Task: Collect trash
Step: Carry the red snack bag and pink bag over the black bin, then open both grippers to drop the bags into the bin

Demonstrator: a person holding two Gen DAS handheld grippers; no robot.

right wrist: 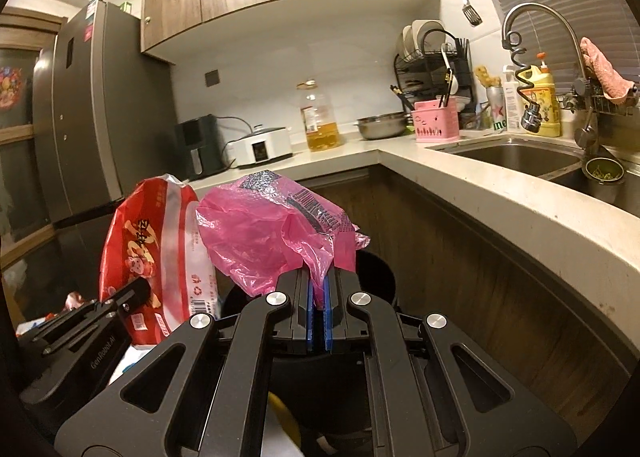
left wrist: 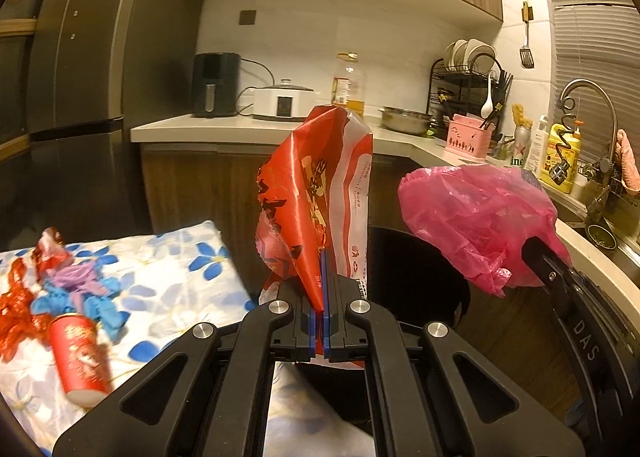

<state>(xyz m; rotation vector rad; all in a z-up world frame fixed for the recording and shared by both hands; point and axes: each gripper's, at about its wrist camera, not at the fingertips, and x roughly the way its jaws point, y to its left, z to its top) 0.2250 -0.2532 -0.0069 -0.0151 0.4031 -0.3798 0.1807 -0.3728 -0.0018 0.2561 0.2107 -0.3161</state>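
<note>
The kitchen table [right wrist: 460, 185] wraps around the corner and carries the sink [right wrist: 516, 157], a dish rack [right wrist: 432, 61], a steel bowl [right wrist: 382, 125] that looks empty from here, an oil bottle [right wrist: 320, 119] about a third full of yellow oil, and a pink utensil holder [right wrist: 436, 121] with chopsticks standing in it.

Below its edge stands a black trash bin [left wrist: 416, 269]; its mouth is dark and I cannot tell what is inside.

To the left, a floral cloth [left wrist: 160, 257] still carries trash: a red can [left wrist: 80, 361] lying on its side and a heap of red, blue and purple wrappers [left wrist: 72, 289].

The red snack bag [left wrist: 316, 201] stands up from the left tool [left wrist: 323, 289], whose blue pads are closed tight on the bag's lower edge. The pink plastic bag [right wrist: 272, 233] bunches above the right tool [right wrist: 319, 297], likewise clamped shut on a fold of it. Both bags hang near the bin's mouth, just beside each other.

The risks, as I judge them: both grips are on thin film, so a fold could slip out before the bag is over the opening and fall on the floor. Light bags may also cling to the pads on release or drape over the rim instead of dropping in. With the tools so close, the bags could snag on one another.
</note>
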